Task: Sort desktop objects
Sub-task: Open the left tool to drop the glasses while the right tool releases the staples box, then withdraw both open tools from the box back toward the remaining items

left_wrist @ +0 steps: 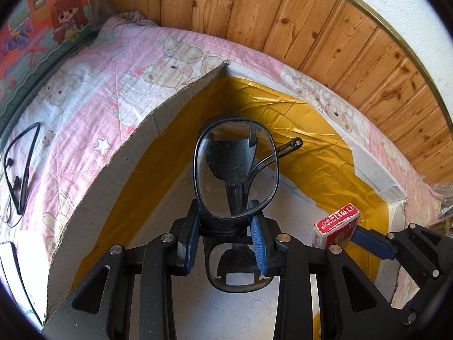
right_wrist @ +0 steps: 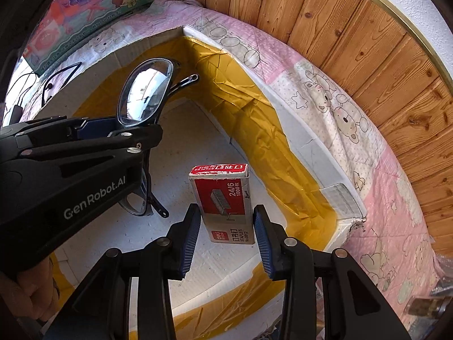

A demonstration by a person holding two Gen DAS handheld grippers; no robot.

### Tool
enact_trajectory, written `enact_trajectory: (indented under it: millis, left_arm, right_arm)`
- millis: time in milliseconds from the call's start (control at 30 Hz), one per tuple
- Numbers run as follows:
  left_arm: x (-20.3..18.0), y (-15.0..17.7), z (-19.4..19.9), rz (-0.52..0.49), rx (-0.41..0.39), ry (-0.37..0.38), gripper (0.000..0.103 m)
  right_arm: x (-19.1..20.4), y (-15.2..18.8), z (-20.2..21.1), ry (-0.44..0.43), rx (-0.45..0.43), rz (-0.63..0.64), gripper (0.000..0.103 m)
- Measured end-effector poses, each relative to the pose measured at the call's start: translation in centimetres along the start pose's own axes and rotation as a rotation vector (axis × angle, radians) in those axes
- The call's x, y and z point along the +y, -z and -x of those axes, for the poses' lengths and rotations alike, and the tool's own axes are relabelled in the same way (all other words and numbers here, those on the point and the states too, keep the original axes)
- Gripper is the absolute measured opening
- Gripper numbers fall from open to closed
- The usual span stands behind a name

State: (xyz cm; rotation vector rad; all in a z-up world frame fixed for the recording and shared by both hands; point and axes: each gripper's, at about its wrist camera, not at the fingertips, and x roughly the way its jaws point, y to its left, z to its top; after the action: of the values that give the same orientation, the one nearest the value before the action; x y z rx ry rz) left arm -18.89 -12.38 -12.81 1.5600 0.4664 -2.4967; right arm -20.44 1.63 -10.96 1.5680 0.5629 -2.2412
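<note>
Folded black-framed glasses (left_wrist: 236,167) stand upright between the blue pads of my left gripper (left_wrist: 226,218), which is shut on them near the bridge. They hang over the inside of an open cardboard box (left_wrist: 175,99) with yellow tape on its walls and a white floor. My right gripper (right_wrist: 225,215) is shut on a red and grey box of staples (right_wrist: 223,195), held tilted above the same box floor. From the right wrist view, the left gripper (right_wrist: 113,126) and the glasses (right_wrist: 144,93) are up to the left. The staples box (left_wrist: 337,223) also shows at the right of the left wrist view.
The cardboard box (right_wrist: 300,130) rests on a pink quilt with bear prints (left_wrist: 99,85). Black neckband earphones (left_wrist: 19,164) lie on the quilt to the left. A colourful cartoon box (left_wrist: 42,14) stands at the far left, and a wood-panel wall (left_wrist: 311,22) runs behind.
</note>
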Motion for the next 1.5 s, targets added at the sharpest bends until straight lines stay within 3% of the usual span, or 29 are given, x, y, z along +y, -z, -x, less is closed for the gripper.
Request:
enact_trajectory:
  millis: [200, 333, 667, 1500]
  left_arm:
    - [-0.1, 0.1, -0.7, -0.005, 0.028, 0.005, 0.036]
    - [0.0, -0.1, -0.1, 0.014, 0.019, 0.028, 0.048]
    - [1.6, -0.3, 2.0, 0.072, 0.0, 0.049, 0.048]
    - [1.2, 5.5, 10.6, -0.018, -0.102, 0.057, 0.048]
  right_arm:
    - [0.1, -0.1, -0.1, 0.03, 0.001, 0.014, 0.042]
    - [-0.1, -0.1, -0.1, 0.035, -0.004, 0.008, 0.043]
    - [0.5, 0.7, 1.2, 0.025, -0.005, 0.005, 0.044]
    - [3.9, 6.8, 10.9, 0.012, -0.112, 0.051, 0.053]
